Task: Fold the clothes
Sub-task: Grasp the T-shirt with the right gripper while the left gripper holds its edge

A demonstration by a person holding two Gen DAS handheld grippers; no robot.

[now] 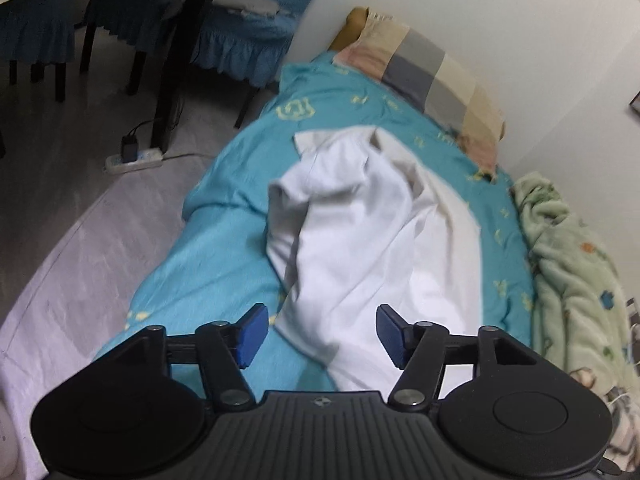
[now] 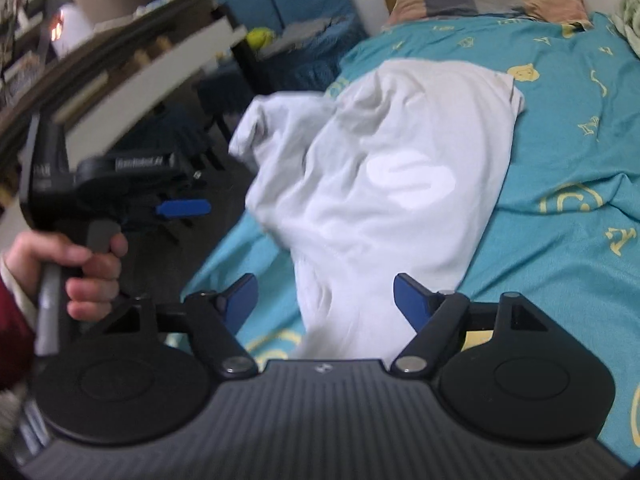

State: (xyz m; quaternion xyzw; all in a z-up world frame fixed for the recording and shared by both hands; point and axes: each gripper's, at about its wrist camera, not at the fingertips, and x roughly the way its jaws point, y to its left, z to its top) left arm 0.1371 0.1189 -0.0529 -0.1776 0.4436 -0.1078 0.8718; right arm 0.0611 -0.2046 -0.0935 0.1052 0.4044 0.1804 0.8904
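Two grippers were in your hands, both with jaws spread wide and holding nothing.

- Left gripper [image 1: 322, 334]: blue fingertips [image 1: 252, 334] apart, hovering over the near end of the shirt; no contact visible. From the right wrist view it showed off to the left [image 2: 184, 209], gripped by your left hand [image 2: 86, 270], clear of the bed edge.
- Right gripper [image 2: 326, 304]: blue pads [image 2: 410, 304] apart, poised above the shirt's near end, not touching as far as the view showed.
- White shirt [image 1: 372, 232]: one, rumpled and bunched, lying lengthwise on the bedsheet, one sleeve [image 2: 260, 128] hanging toward the bed's left edge. A pale printed mark [image 2: 412, 180] sat near its middle.
- Teal bedsheet [image 1: 224, 248]: patterned with yellow figures, under the shirt.
- Checked pillow [image 1: 432, 80]: at the head of the bed, apart from the shirt.
- Green blanket [image 1: 572, 260]: heaped along the wall side.
- Chairs with blue covers [image 1: 240, 40]: on the floor beyond the bed.
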